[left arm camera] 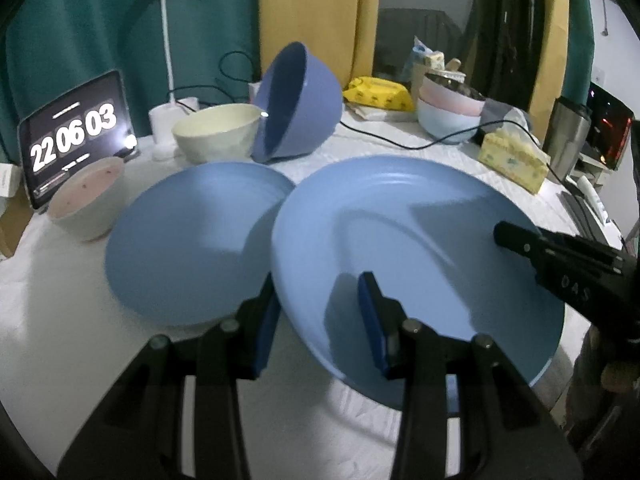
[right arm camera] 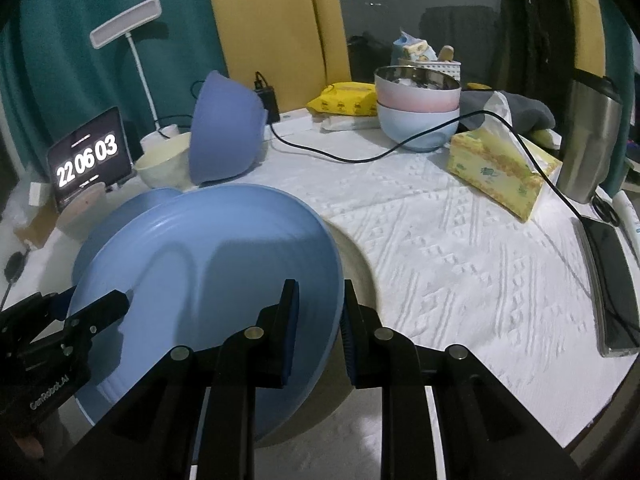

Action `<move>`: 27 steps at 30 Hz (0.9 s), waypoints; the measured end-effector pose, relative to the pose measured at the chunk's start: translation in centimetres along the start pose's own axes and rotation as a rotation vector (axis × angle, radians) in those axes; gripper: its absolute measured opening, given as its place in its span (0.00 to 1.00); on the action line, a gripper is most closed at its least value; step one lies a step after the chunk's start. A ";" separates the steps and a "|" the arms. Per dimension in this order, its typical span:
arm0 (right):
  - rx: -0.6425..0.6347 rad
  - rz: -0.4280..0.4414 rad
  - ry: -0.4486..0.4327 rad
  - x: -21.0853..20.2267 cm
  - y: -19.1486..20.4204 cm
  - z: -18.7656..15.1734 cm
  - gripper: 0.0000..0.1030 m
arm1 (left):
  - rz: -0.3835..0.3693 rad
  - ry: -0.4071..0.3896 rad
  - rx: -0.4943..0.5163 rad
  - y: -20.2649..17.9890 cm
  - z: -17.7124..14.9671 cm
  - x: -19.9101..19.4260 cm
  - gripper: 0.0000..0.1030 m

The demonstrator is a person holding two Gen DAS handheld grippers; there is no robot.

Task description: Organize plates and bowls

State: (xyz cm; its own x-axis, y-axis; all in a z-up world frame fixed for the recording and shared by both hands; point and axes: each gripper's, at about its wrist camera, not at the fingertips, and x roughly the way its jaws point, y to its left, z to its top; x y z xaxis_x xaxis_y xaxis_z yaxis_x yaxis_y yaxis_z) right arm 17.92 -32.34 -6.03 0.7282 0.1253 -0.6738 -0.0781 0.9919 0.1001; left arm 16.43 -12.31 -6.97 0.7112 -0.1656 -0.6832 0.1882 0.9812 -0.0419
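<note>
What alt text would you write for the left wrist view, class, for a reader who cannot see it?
Two hand-held grippers, left and right, clamp opposite rims of a tilted blue plate above a white tablecloth. Beside it lies a second blue plate, with bowls and a tablet clock behind.

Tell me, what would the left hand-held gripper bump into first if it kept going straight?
Probably the other plate lying ahead on the table; the left hand-held gripper already clamps the lifted plate. Depth is uncertain.
</note>
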 end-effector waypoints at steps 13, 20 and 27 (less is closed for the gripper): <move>0.024 -0.040 0.003 0.9 -1.6 0.0 0.22 | -0.011 0.039 0.032 -1.4 0.1 1.9 0.40; 0.041 -0.070 -0.021 -0.1 -1.9 0.1 0.34 | -0.006 0.040 -0.021 -0.1 0.0 1.2 0.46; 0.015 -0.055 -0.031 -1.1 -0.3 0.1 0.34 | 0.012 0.003 -0.047 1.2 0.1 -0.4 0.50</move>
State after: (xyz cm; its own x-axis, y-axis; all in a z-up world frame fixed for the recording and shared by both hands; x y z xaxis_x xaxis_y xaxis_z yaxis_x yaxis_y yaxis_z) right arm 17.23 -32.74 -5.20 0.7522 0.0698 -0.6553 -0.0274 0.9968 0.0748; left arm 16.42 -11.07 -6.69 0.7115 -0.1535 -0.6857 0.1475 0.9867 -0.0678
